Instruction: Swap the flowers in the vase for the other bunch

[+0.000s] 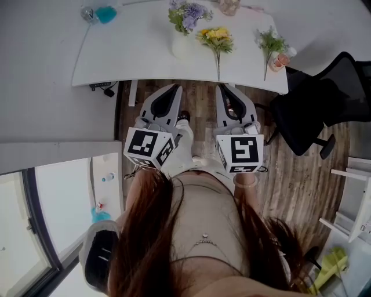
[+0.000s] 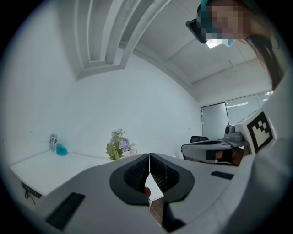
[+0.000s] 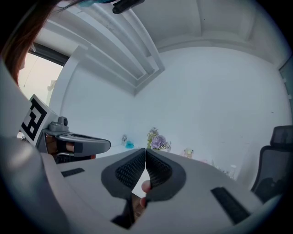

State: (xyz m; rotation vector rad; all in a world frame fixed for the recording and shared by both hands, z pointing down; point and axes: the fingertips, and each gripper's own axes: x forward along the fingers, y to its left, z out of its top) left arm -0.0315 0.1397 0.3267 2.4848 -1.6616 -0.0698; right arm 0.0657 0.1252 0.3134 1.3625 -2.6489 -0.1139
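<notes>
**A:** ok, what's the claw situation? Anything grabbed?

**B:** nope. The left gripper point(image 1: 175, 88) has its jaws pressed together with nothing in them, and the right gripper point(image 1: 222, 87) is the same, tips touching and empty. You can see it straight down the jaws in both gripper views. They're held side by side, pointing at the white table point(image 1: 133, 58), over the wooden floor point(image 1: 301, 180) and just short of the table's near edge.

**A:** and the flowers?

**B:** the purple bunch point(image 1: 188, 13) is sitting upright in the white vase point(image 1: 181, 45), toward the back of the table. The yellow bunch point(image 1: 216, 37) lies flat just right of the vase, stem toward the near edge. Further right, near the table's end, there's a green sprig bunch point(image 1: 270, 43) lying flat too.

**A:** other stuff around?

**B:** a black office chair point(image 1: 316, 110) off the right corner, and some teal thing point(image 1: 106, 14) at the far left of the table. Can't tell what it is.
</notes>
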